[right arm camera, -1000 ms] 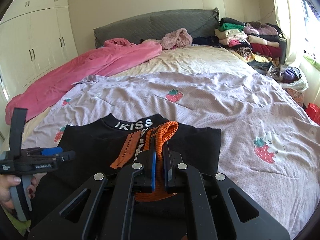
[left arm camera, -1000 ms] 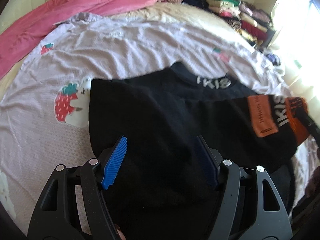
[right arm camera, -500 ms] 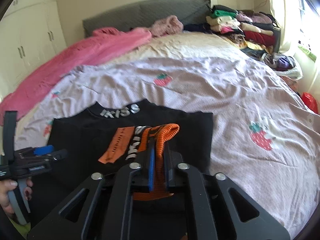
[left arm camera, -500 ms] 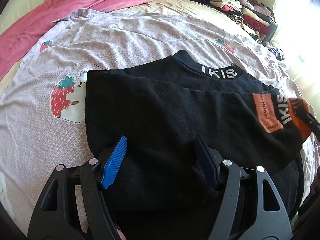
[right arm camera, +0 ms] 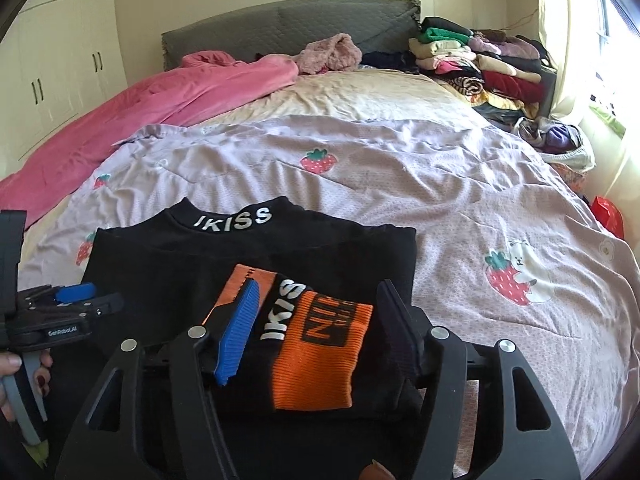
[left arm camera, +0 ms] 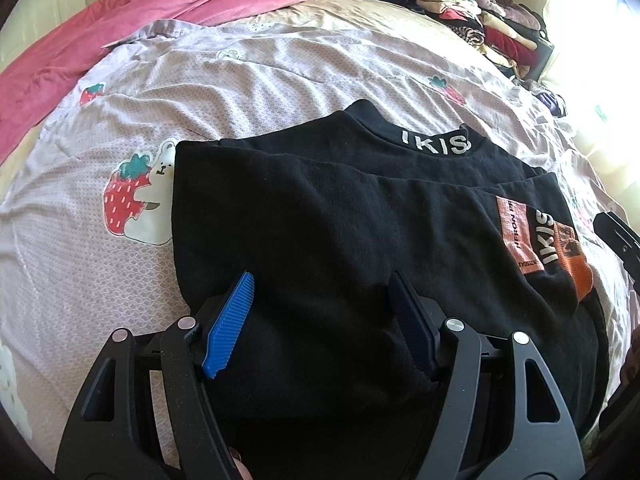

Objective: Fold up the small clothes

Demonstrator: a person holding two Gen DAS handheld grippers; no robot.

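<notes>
A black top [left arm camera: 320,208] with "IKISS" on its collar lies on the lilac strawberry quilt [left arm camera: 280,64]. Its sleeve is folded across the body and ends in an orange cuff [right arm camera: 320,356], which lies flat. My left gripper [left arm camera: 320,312] is open and empty just above the top's near left part. My right gripper [right arm camera: 316,320] is open, its blue pads on either side of the cuff, holding nothing. The left gripper also shows in the right wrist view [right arm camera: 76,300] at the left edge of the top [right arm camera: 180,264].
A pink blanket [right arm camera: 160,100] lies along the far left of the bed. Stacks of folded clothes [right arm camera: 480,60] sit at the far right by the grey headboard [right arm camera: 280,28]. A pile of loose clothes [right arm camera: 556,140] lies near the window side. White wardrobes [right arm camera: 60,60] stand at left.
My right gripper has opened and let go of the orange cuff, which now lies flat on the top. The left gripper stays open over the top.
</notes>
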